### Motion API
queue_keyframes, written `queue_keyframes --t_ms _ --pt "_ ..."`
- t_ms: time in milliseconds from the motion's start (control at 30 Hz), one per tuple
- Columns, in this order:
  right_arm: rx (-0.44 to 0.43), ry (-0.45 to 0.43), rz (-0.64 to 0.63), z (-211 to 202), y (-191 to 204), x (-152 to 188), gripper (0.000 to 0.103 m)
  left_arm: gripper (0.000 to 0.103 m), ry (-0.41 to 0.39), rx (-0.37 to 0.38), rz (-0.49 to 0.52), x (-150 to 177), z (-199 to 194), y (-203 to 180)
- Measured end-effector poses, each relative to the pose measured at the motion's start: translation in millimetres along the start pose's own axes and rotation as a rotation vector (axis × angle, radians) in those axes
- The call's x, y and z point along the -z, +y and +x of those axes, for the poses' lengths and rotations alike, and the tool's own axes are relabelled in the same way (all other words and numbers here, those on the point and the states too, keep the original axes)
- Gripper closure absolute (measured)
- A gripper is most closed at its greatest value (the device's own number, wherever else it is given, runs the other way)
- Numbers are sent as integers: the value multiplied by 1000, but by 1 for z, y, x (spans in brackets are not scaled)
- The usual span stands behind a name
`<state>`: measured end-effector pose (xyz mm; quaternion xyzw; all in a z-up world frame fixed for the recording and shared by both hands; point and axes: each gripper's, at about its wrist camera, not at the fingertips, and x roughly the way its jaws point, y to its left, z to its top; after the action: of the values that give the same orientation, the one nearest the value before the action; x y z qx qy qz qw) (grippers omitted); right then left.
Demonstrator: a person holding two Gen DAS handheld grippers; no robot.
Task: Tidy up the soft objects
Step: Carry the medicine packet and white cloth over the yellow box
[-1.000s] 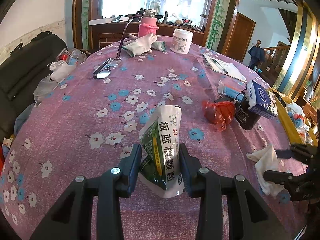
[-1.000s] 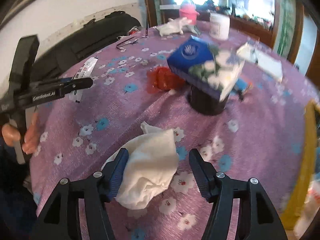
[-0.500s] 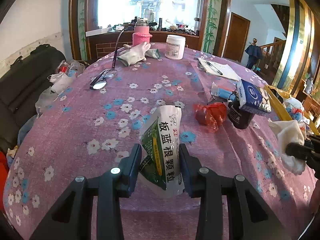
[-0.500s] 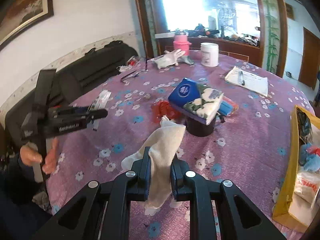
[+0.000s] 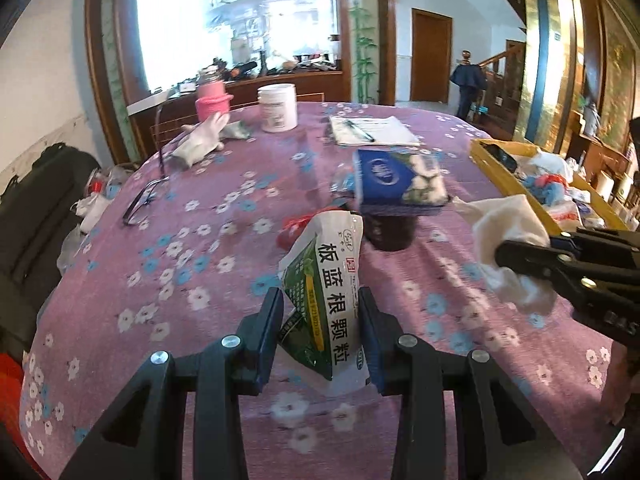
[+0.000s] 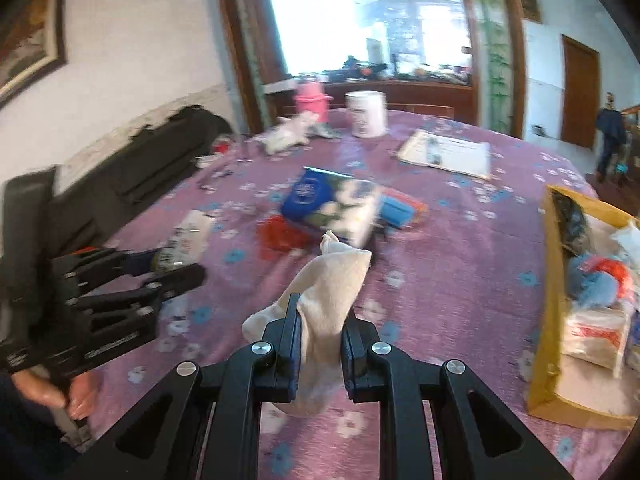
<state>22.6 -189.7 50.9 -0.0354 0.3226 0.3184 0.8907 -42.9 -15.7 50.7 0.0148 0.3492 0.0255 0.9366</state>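
My left gripper (image 5: 322, 320) is shut on a green and white medicine pouch (image 5: 326, 280) and holds it above the purple flowered tablecloth (image 5: 192, 240). My right gripper (image 6: 320, 328) is shut on a white cloth (image 6: 332, 292), lifted off the table. The cloth (image 5: 508, 248) and the right gripper also show at the right of the left wrist view. The left gripper with its pouch (image 6: 188, 240) shows at the left of the right wrist view. A yellow cardboard box (image 6: 554, 304) holding soft items stands at the right.
A blue tissue pack (image 5: 396, 178) rests on a dark jar (image 5: 390, 230), with a red bag (image 5: 292, 228) beside it. Further back lie white gloves (image 5: 202, 140), a white tub (image 5: 278, 108), a pink bottle (image 5: 212, 98), a notepad (image 5: 372, 130) and glasses (image 5: 140, 200).
My right gripper closed on the white cloth, lifted it off the table and moved toward the yellow box. My left gripper, still holding the pouch, swung right toward the jar.
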Motion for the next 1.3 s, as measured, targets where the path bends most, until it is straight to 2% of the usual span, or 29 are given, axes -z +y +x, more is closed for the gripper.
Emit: queue_keyframes --t_ms 100,267,767,1300 --pt "68 -6 3 -3 -6 0 85 67 0 4 17 -3 0 -9" --pt "132 -29 0 -12 -13 1 85 67 -5 14 43 -9 -2 -24" --pt "195 -72 17 -30 -35 3 85 67 -22 45 131 -25 -6 -72" --pt "268 -99 83 -50 -80 3 85 67 -36 99 222 -44 -4 -129"
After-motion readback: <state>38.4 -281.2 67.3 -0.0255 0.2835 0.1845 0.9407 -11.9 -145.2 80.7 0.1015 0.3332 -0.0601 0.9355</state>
